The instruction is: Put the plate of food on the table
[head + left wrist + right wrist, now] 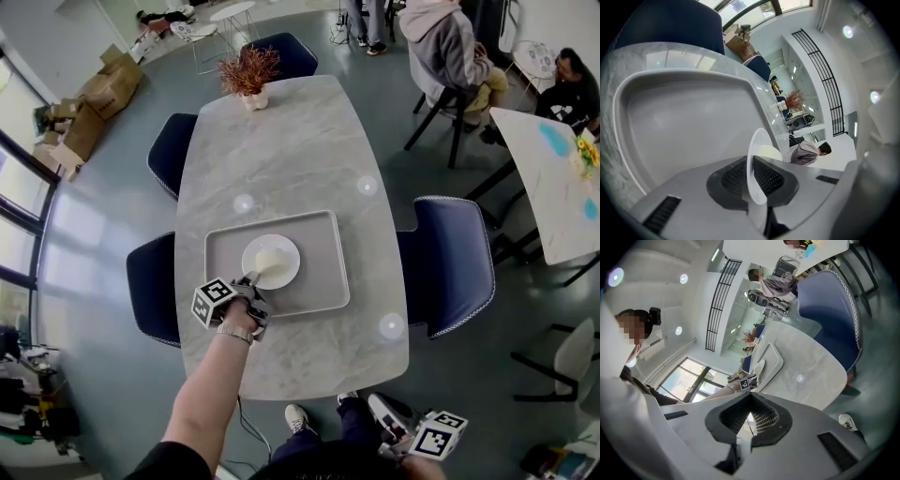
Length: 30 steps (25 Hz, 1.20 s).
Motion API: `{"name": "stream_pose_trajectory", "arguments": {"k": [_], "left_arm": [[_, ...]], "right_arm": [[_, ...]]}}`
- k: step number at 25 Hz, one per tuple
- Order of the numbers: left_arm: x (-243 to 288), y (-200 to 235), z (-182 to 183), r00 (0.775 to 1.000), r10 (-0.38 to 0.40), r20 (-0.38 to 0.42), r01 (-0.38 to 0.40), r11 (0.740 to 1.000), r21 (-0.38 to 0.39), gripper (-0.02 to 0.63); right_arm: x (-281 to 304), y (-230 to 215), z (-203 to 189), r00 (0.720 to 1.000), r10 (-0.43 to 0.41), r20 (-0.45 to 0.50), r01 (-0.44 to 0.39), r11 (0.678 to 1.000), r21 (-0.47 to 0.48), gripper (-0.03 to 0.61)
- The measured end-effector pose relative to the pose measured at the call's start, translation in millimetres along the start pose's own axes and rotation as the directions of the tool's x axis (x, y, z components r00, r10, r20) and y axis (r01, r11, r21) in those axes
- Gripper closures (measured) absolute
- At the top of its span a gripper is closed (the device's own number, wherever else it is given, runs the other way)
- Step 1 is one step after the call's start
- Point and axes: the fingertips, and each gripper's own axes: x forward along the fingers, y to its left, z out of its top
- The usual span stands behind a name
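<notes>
Left gripper [250, 280] clamps the near rim of the white plate [271, 261]. The plate carries pale food and sits in the grey tray [323, 281] on the table [291, 150]. Right gripper [749, 413] is closed on nothing and held off the table.

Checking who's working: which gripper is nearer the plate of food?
Left. The left gripper grips the plate rim; the right gripper hangs off the table, past its near edge.

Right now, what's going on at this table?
A person's left gripper is clamped on the near rim of a white plate holding pale food. The plate is in a grey tray on the marble table, not yet on the tabletop itself. The right gripper hangs empty at the person's side.
</notes>
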Motion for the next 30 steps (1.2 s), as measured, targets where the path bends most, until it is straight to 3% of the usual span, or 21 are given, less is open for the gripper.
{"name": "stream_pose_trajectory", "arguments": {"k": [2, 6, 12, 25, 27, 30], "left_arm": [[-0.8, -0.2, 0.7, 1.000, 0.021, 0.001, -0.021, 0.999, 0.025, 0.586], [-3.1, 1.5, 3.3, 0.998, 0.055, 0.021, -0.056, 0.997, 0.055, 0.512], [-10.9, 2.5, 3.2, 0.997, 0.066, 0.036, -0.069, 0.994, 0.088, 0.511], [-47.3, 3.9, 5.8, 1.000, 0.001, 0.023, -0.005, 0.982, 0.187, 0.486], [-62.7, 7.0, 7.6, 0.999, -0.018, 0.030, 0.010, 0.973, 0.229, 0.494], [-87.7, 3.4, 4.4, 0.995, -0.095, 0.016, 0.086, 0.954, 0.287, 0.605]], "right_arm": [[-0.2, 0.1, 0.6, 1.000, 0.002, 0.004, -0.002, 1.000, 0.005, 0.568], [0.9, 2.4, 0.9, 1.000, 0.010, 0.005, -0.010, 1.000, 0.017, 0.568], [2.1, 2.4, 1.4, 1.000, 0.021, 0.006, -0.021, 0.999, 0.024, 0.568], [15.4, 11.4, -19.9, 0.996, 0.052, -0.070, -0.051, 0.999, 0.014, 0.568], [19.3, 15.4, -22.0, 0.994, 0.064, -0.092, -0.064, 0.998, 0.007, 0.568], [26.7, 17.3, -30.2, 0.987, 0.082, -0.135, -0.084, 0.996, -0.008, 0.568]]}}
